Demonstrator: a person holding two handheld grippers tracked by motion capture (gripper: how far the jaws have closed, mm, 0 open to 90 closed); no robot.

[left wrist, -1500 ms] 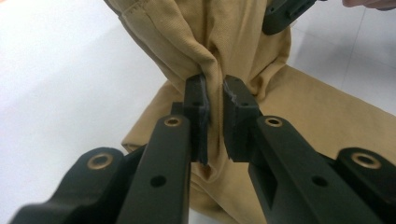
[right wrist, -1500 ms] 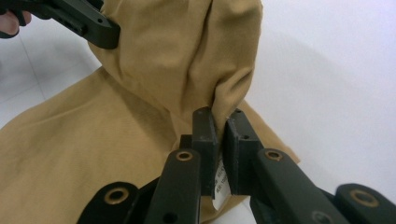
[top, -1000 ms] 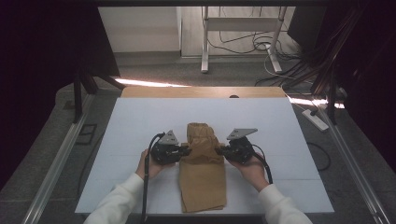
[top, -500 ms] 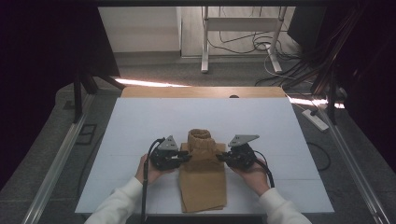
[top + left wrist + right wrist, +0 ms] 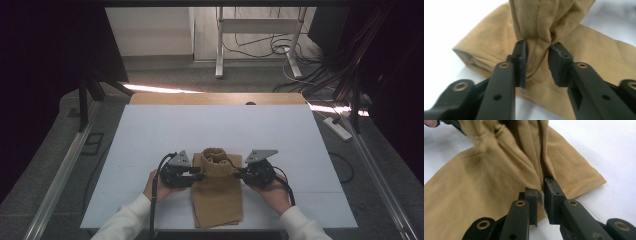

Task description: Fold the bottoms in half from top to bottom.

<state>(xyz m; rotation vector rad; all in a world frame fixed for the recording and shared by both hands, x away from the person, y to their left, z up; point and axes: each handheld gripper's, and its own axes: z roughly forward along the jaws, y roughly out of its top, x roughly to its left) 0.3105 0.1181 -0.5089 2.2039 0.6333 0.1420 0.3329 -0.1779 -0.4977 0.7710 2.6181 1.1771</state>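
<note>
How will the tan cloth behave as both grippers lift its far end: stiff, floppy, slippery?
Likely floppy: the tan cloth bunches into folds where the left gripper and right gripper pinch it. Probably light, since the small pinches raise its far end. Its knit looks matte, so slipping seems unlikely.

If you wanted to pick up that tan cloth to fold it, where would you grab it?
Probably by its far edge, one side each, as here: the left gripper and right gripper each pinch a bunched side fold of the cloth, coming in from left and right. The cloth is limp, so two side holds keep it spread.
</note>
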